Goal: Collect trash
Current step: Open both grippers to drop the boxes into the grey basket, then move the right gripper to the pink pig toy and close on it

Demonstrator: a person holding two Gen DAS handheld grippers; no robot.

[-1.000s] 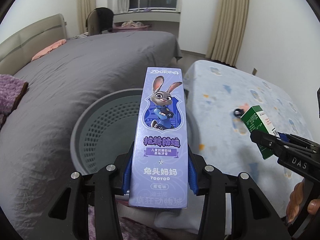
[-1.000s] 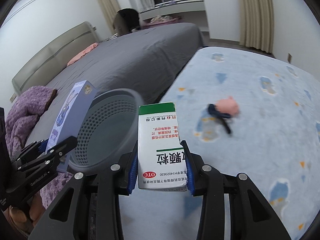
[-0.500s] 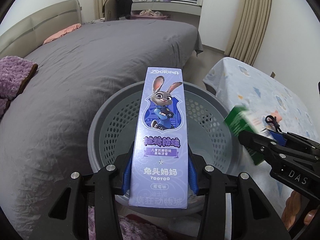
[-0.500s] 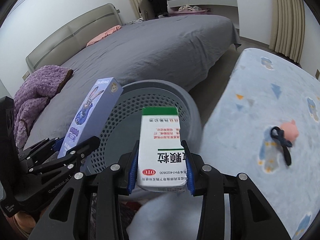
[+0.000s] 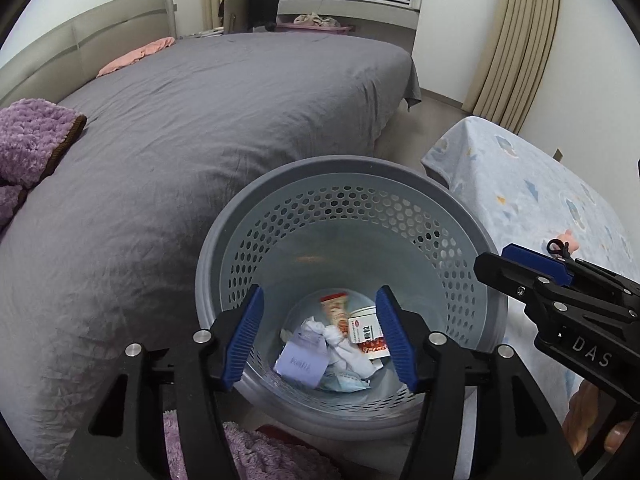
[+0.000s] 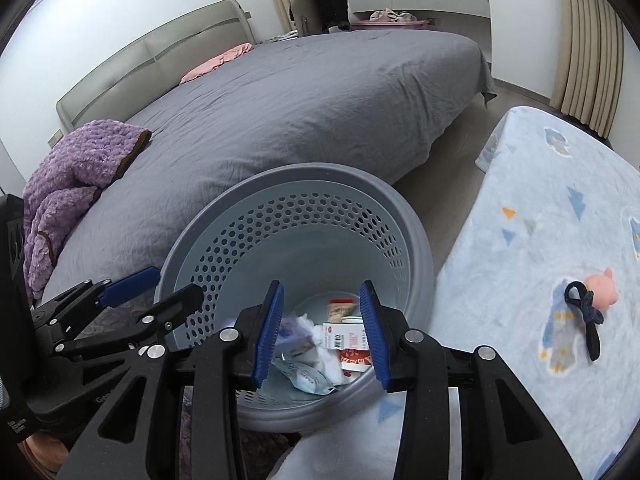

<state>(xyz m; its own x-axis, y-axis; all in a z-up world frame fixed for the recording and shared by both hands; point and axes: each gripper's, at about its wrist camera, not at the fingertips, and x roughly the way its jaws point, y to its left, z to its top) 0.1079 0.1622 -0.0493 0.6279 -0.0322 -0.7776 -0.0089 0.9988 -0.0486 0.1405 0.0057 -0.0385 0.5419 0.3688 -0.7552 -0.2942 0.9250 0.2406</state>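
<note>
Both boxes lie in the grey perforated bin (image 5: 460, 240) among crumpled paper (image 5: 344, 340). Left gripper (image 5: 320, 336) opening, empty; right gripper (image 6: 322, 330) narrowly parted, empty. Grey bed (image 5: 200, 120) behind the bin.

Matt grey perforated plastic basket (image 5: 352, 216), wrinkled grey cloth bedspread (image 5: 208, 120), fuzzy purple blanket (image 6: 76, 168), ribbed blue jaw pads.

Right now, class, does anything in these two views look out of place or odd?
Only mildly: a small pink pig toy and a dark looped cord lie on the pale blue patterned blanket, outside the grey perforated plastic basket holding the trash.
</note>
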